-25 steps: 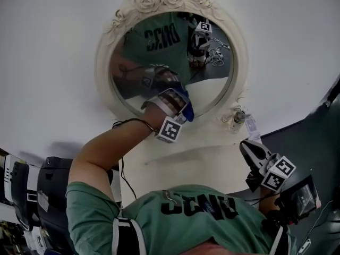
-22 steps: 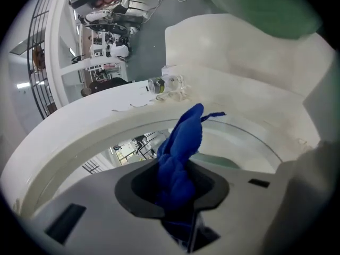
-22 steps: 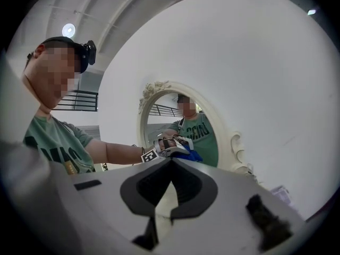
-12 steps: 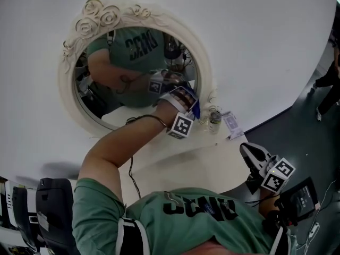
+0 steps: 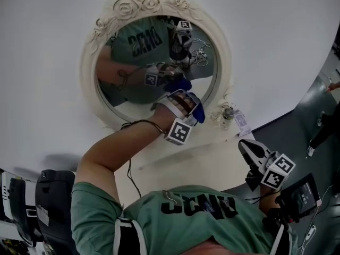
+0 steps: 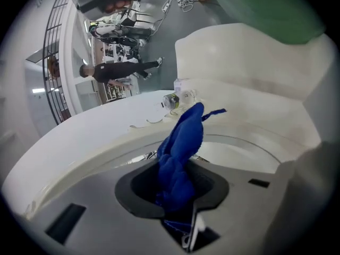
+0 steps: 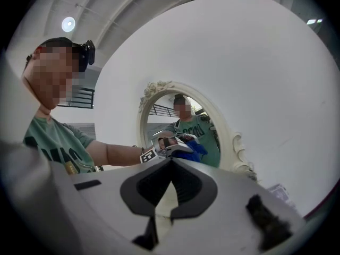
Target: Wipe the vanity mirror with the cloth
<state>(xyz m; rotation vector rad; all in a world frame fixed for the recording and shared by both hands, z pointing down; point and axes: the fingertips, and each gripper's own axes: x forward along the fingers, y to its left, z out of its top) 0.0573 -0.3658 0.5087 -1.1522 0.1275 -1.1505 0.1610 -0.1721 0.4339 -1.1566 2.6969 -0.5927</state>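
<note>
- Vanity mirror (image 5: 208, 70): oval glass in a cream frame with moulded roses (image 5: 139, 3). It fills the upper centre of the head view and stands on the white worktop (image 5: 204, 161).
- Left gripper (image 5: 187, 106): at frame centre, over the lower-right edge of the glass. Its fingers (image 6: 139, 187) are clamped on the blue cloth (image 6: 183, 142).
- Cloth, head view (image 5: 198, 113): bunched at the gripper's tip, just inside the frame's rim. Contact with the glass cannot be confirmed.
- Right gripper (image 5: 248, 152): at lower right, well apart from the mirror. In its own view its fingers (image 7: 191, 187) meet at the tips with nothing between them.
- Small clear bottle (image 5: 227, 116): on the worktop just right of the frame.
</note>
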